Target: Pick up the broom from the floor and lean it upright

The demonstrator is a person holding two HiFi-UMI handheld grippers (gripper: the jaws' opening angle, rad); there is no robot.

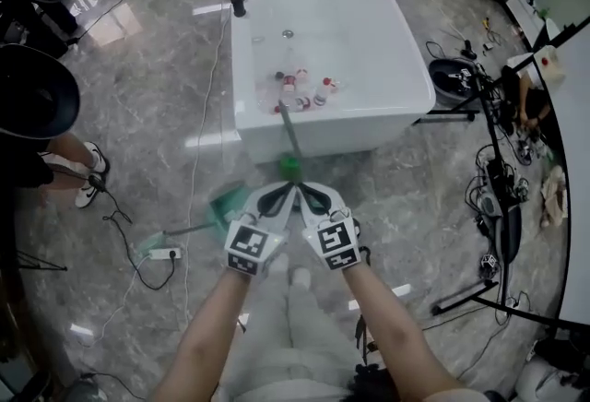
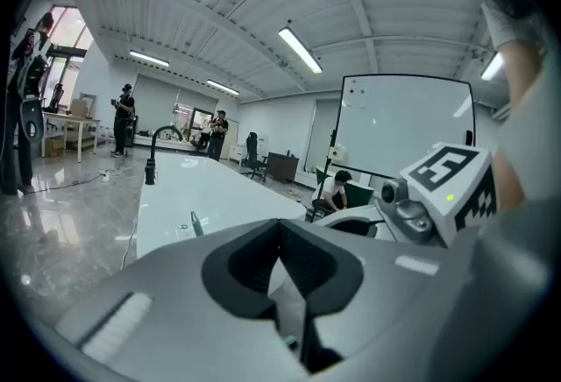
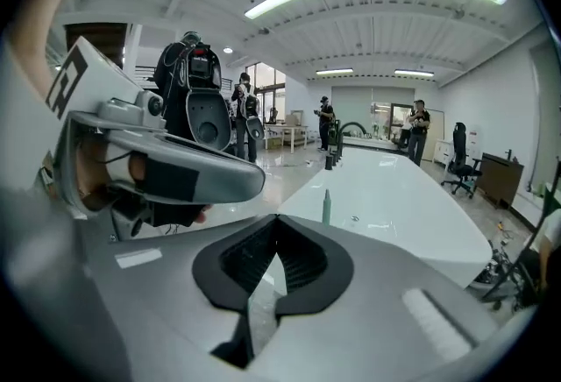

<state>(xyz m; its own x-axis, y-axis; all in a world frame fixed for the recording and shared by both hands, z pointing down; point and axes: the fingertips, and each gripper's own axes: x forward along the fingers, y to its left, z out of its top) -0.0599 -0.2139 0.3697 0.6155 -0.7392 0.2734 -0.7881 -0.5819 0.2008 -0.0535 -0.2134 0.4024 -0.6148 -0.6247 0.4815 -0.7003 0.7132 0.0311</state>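
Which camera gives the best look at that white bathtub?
The head view: it looks down into the bathtub, showing bottles lying at its near end. Both gripper views catch it low and side-on, as a flat white stretch with the bottles out of sight.

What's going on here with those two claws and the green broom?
A person holds a two-jaw gripper in each hand, left gripper and right gripper side by side, both shut and empty. Just ahead, the green broom leans with its handle against the end of the white tub, so the job looks about done.
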